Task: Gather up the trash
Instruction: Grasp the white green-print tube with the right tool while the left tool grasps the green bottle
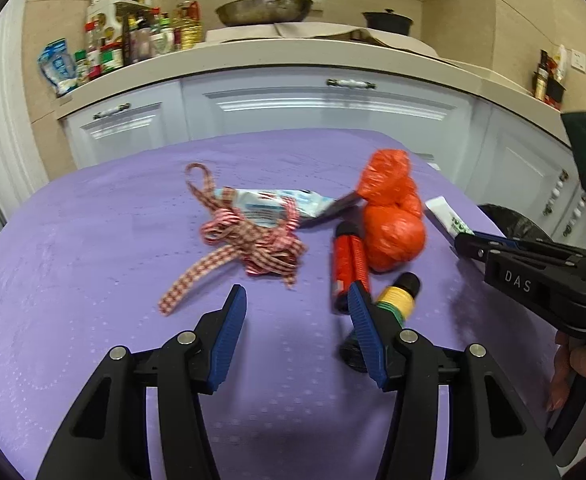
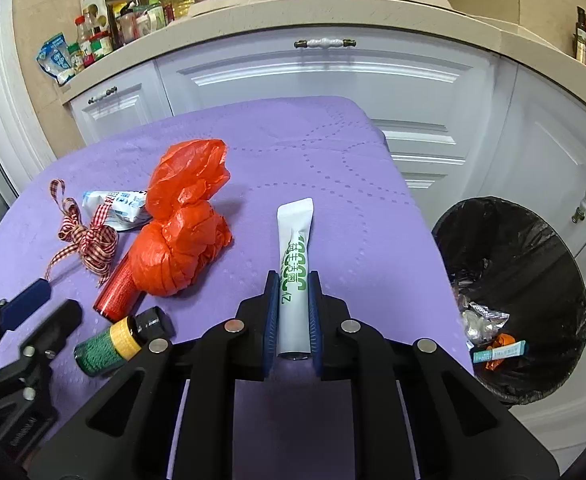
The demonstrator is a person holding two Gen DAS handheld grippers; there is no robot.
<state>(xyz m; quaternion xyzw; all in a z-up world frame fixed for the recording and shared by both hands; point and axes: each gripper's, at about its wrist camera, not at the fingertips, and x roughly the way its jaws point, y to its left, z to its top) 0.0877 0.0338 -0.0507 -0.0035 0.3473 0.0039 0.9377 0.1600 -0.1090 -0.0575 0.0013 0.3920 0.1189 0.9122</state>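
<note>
The white tube (image 2: pixel 294 276) is clamped between the pads of the right gripper (image 2: pixel 293 312), lying on the purple cloth (image 2: pixel 333 168) with its long axis running straight along the gripper's own line: the capped end sits back between the fingers, the flat crimped end points away toward the white cupboards. The bin with the black liner (image 2: pixel 521 292) stands just beside the cloth's edge, to the right of the tube, so the coming move is judged to be a lift and a sideways carry to the right, for which the right hand is the nearer one. To the left of the tube lie the knotted orange bag (image 2: pixel 181 240), the red cylinder (image 2: pixel 119 288) partly under it, the small green-and-yellow bottle (image 2: pixel 111 344), a blue-and-white wrapper (image 2: pixel 117 206) and a checked ribbon (image 2: pixel 89 236). The left gripper (image 1: pixel 297 320) is held open, nothing between its pads, with the small bottle just beside its right finger
</note>
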